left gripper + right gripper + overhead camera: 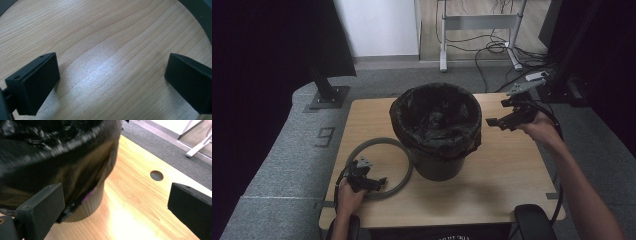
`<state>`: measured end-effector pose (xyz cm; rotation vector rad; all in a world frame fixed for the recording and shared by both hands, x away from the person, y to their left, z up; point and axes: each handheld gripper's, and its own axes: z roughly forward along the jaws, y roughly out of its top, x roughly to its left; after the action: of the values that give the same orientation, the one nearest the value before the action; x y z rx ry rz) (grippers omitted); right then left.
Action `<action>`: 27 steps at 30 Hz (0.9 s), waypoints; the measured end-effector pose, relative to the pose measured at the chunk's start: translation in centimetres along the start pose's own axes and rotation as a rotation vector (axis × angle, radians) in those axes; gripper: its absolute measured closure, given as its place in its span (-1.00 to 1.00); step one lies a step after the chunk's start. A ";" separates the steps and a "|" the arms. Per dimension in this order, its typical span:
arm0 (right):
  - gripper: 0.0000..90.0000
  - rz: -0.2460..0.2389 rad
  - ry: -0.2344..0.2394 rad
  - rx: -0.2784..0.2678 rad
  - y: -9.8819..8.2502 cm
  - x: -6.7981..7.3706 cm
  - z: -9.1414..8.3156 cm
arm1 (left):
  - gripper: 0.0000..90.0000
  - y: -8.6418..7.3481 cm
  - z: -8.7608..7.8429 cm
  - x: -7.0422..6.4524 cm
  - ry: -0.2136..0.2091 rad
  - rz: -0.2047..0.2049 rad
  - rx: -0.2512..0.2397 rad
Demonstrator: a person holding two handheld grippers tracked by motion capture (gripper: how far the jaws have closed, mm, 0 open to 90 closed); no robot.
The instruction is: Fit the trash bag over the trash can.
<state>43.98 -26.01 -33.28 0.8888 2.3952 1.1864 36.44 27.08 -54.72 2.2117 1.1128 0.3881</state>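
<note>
A dark bin (437, 167) lined with a black bag (435, 117) stands in the middle of the wooden table (502, 180). A grey ring (377, 142) lies flat on the table to the bin's left, touching its base. My left gripper (379, 182) rests low at the ring's near edge, open; between its jaws (111, 65) lies bare wood, with the ring's curve (200, 15) at the upper right. My right gripper (498, 112) hovers open just right of the bin's rim. Its own view (115, 192) has the bagged bin (50, 157) close on the left, blurred.
A round cable hole (156, 175) sits in the tabletop beyond the right gripper. Grey carpet (277, 165) surrounds the table, with a monitor-stand base (329, 97) at far left, a desk frame (477, 30) and cables (497, 50) behind. A chair armrest (534, 220) is at the near right edge.
</note>
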 end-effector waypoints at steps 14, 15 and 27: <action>-0.99 0.050 -0.035 -0.001 -5.3 -0.5 2.1 | -1.00 0.0 0.0 0.0 0.000 0.000 0.000; -0.99 0.055 -0.038 -0.004 -5.8 -0.5 2.3 | -1.00 0.0 0.0 0.0 0.000 0.000 0.000; -0.99 0.077 -0.098 0.032 -11.1 -0.1 4.3 | -1.00 0.0 0.0 0.0 0.000 0.000 0.000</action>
<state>42.05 -28.62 -44.69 1.0328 2.3271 1.1082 36.43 27.08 -54.71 2.2120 1.1125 0.3882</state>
